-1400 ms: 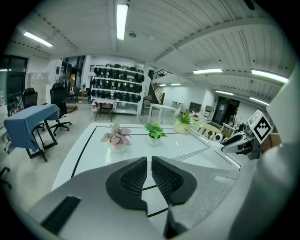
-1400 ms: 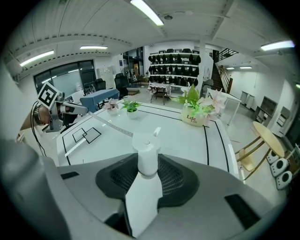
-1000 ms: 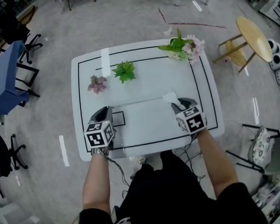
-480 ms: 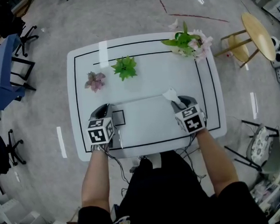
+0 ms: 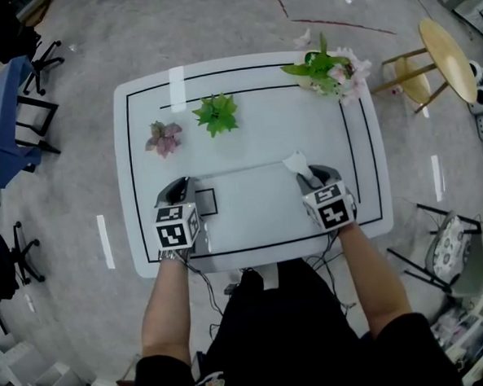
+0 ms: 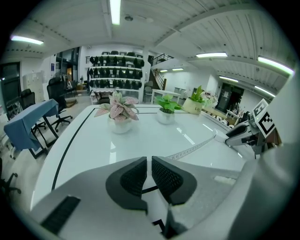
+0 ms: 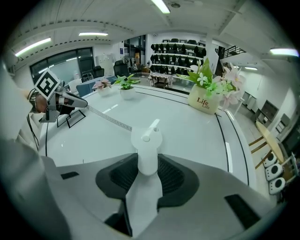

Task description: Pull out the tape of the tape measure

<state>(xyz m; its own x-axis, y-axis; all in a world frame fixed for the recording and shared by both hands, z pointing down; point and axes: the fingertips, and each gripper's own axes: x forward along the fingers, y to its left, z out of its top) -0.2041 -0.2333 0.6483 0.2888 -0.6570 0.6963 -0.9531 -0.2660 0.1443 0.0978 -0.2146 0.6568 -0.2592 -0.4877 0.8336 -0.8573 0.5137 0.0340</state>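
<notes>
**A:** Head view, entries?

**B:** Left gripper (image 5: 180, 188), with its jaws nearly together, is pinching the free end of the thin white ruled tape (image 5: 240, 171). Right gripper (image 5: 310, 174) is clamping the round white plastic tape measure case (image 5: 295, 161). The tape is running straight between the two, low over the glossy white table (image 5: 125, 154).

**A:** Left gripper view?

**B:** The pads are standing with only a slit between them. The tape is emerging just behind the tip of the pad on the picture's right and running ahead and rightward to the other gripper. That pad is hiding the pinched end, so the hold is a judgement.

**A:** Right gripper view?

**B:** The jaws are standing about half apart and pressing both flanks of the case, which is jutting out ahead of their tips. The tape is leaving it ahead and to the left.

**A:** Handling note?

**B:** By judgement, the grippers should be drawing apart along the tape's own line, level and untwisted. The case needs a firm clamp, since its spring is probably resisting. A weak pinch risks the end slipping free.
</notes>
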